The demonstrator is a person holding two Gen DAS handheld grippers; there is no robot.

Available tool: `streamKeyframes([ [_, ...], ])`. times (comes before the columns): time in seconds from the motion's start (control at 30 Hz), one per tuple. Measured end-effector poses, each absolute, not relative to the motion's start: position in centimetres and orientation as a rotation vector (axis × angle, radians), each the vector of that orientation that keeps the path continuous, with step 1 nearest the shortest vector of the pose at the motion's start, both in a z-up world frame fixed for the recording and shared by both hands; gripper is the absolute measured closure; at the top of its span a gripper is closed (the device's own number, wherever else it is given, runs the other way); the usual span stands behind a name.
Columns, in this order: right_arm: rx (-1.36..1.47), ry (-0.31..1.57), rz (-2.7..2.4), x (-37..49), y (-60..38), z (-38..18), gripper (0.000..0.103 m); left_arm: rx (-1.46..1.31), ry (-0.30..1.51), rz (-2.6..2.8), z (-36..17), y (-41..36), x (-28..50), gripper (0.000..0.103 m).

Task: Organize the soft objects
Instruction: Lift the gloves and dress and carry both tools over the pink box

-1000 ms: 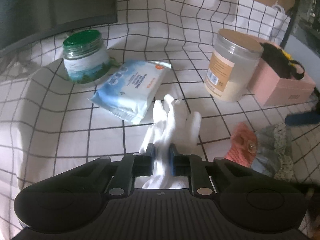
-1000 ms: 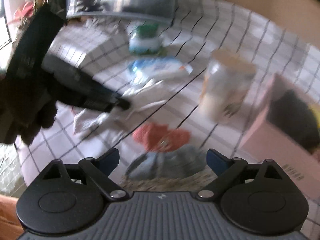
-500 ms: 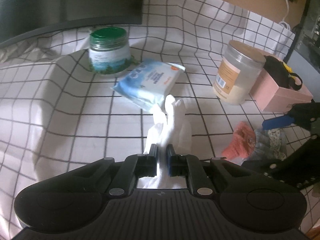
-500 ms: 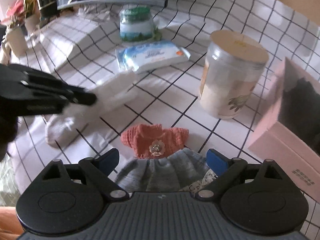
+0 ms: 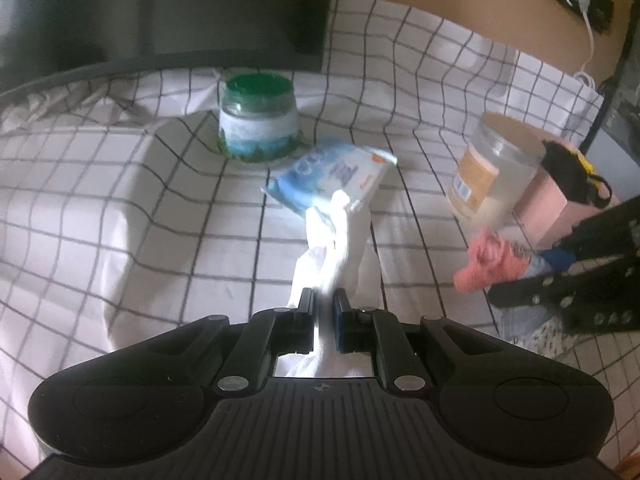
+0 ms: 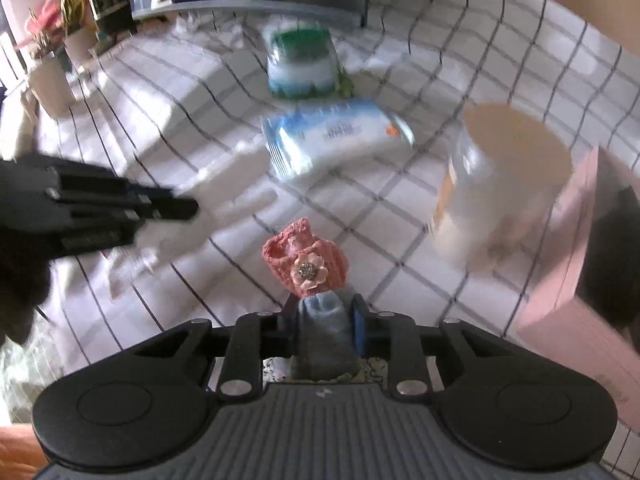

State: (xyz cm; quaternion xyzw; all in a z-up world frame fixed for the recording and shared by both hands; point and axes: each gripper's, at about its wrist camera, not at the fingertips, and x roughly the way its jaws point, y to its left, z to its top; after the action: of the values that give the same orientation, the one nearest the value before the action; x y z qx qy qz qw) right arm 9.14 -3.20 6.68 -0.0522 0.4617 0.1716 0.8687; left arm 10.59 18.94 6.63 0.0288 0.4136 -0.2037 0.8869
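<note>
My left gripper (image 5: 323, 304) is shut on a white glove (image 5: 336, 240), which hangs limp from the jaws above the checked cloth. My right gripper (image 6: 322, 316) is shut on a small doll dress (image 6: 308, 264) with a coral knitted top, a flower button and a grey-blue skirt, and holds it off the cloth. The dress also shows in the left wrist view (image 5: 490, 264), at the right beside the right gripper (image 5: 560, 260). The left gripper shows in the right wrist view (image 6: 172, 208), at the left.
A green-lidded jar (image 5: 258, 118) stands at the back. A blue wet-wipes pack (image 5: 332, 176) lies in front of it. A tall clear jar (image 5: 492, 172) and a pink box (image 5: 560, 204) holding a black soft item stand at the right. A dark monitor (image 5: 160, 12) stands behind.
My right gripper has shut on the doll dress and lifted it off the cloth. My left gripper has risen with the glove, which now hangs free.
</note>
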Motion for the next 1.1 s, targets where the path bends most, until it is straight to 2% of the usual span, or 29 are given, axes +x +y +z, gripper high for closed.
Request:
streamKeyframes([
  [0.3,0.003,0.743,0.367,13.2,-3.1,17.4,0.079,0.048,0.672,-0.405,13.5,19.5,15.0,0.091],
  [0.57,-0.026,0.513,0.264,13.8,-6.7,25.1,0.078,0.061,0.523,-0.485,19.4,15.6,18.3,0.091],
  [0.87,0.018,0.454,0.003,12.3,-16.6,25.4,0.078,0.068,0.514,-0.723,20.1,5.0,20.1,0.091],
  [1.1,0.104,0.494,-0.189,10.6,-24.4,22.5,0.078,-0.028,0.626,-0.961,17.4,-5.0,20.3,0.090],
])
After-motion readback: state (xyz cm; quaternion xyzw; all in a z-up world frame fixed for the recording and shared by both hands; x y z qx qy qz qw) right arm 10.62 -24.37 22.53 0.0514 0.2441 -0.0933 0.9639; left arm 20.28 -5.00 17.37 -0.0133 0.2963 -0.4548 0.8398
